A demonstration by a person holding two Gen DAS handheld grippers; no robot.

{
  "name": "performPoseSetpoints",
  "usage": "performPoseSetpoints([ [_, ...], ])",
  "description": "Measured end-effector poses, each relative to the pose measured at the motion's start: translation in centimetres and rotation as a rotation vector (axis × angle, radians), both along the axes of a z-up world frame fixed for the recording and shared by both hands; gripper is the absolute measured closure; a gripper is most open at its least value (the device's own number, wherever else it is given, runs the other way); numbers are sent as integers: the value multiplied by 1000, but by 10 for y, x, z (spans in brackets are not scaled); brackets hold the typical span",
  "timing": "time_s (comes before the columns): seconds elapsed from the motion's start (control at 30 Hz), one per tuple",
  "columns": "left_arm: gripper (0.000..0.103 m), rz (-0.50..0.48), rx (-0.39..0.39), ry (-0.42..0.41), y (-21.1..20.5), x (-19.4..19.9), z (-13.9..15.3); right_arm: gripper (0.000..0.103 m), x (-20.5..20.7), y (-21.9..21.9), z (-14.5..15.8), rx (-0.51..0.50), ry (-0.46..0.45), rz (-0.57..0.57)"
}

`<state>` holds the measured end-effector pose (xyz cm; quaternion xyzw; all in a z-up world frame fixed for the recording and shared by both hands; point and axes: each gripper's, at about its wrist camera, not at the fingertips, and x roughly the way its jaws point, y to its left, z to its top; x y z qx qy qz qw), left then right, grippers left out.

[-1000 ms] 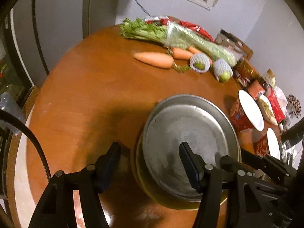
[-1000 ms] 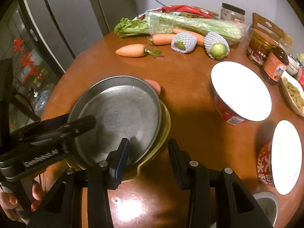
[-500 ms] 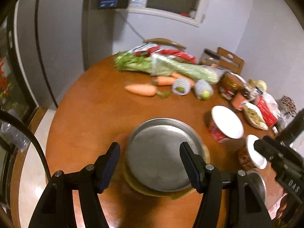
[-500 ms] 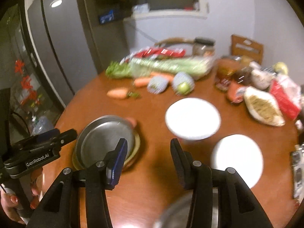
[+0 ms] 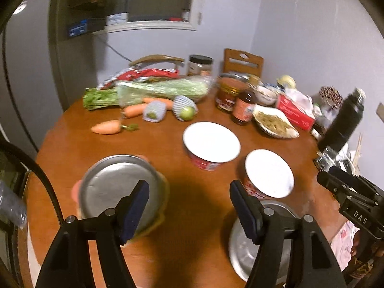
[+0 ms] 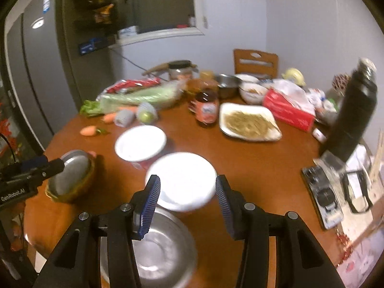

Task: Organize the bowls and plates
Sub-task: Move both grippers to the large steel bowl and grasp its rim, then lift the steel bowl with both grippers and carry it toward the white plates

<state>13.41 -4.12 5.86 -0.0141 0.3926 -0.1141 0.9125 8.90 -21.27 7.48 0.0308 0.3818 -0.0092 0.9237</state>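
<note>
A steel plate (image 5: pixel 115 187) lies on a yellow plate (image 5: pixel 164 199) at the near left of the round wooden table (image 5: pixel 72 144). My left gripper (image 5: pixel 189 208) hovers above and behind the stack, its jaws opening with nothing between them. A steel bowl (image 6: pixel 165 247) sits at the table's near edge, below my right gripper (image 6: pixel 187 204), which is open and empty. The bowl (image 5: pixel 240 249) is partly hidden behind my left gripper's right finger. From the right wrist view the plate stack (image 6: pixel 72 175) lies far left, beside my left gripper (image 6: pixel 57 165). My right gripper (image 5: pixel 324 180) shows at the right edge.
Two red cups with white lids (image 5: pixel 211 141) (image 5: pixel 268 172) stand mid-table. Carrots (image 5: pixel 105 127), celery (image 5: pixel 163 88), netted fruit and jars (image 5: pixel 242 110) line the back. A dish of food (image 6: pixel 247 122), a red box (image 6: pixel 288 110) and a black bottle (image 6: pixel 352 115) crowd the right. A fridge (image 6: pixel 31 76) stands left.
Both grippers have drawn back and up from the plate stack, leaving it on the table. The steel bowl and the table's right side have come into view. Both pairs of jaws stand wider.
</note>
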Motion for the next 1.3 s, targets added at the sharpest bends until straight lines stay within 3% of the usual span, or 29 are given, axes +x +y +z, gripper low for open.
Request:
performPoseSetpoints([
  [0.33,33,-76,39,53,-51,-2,-26,49,-18,-29,-28,1,59,3],
  [0.57,33,-99,2,111,-54,-5,-47,48,-24,-29,-47,3,98,52],
  [0.9,33,-90,42,179,-58,-13,-77,48,-31,-19,-81,52,181,106],
  [1.3,33,-82,64,221,-66,-11,-95,48,-30,-12,-97,63,221,124],
])
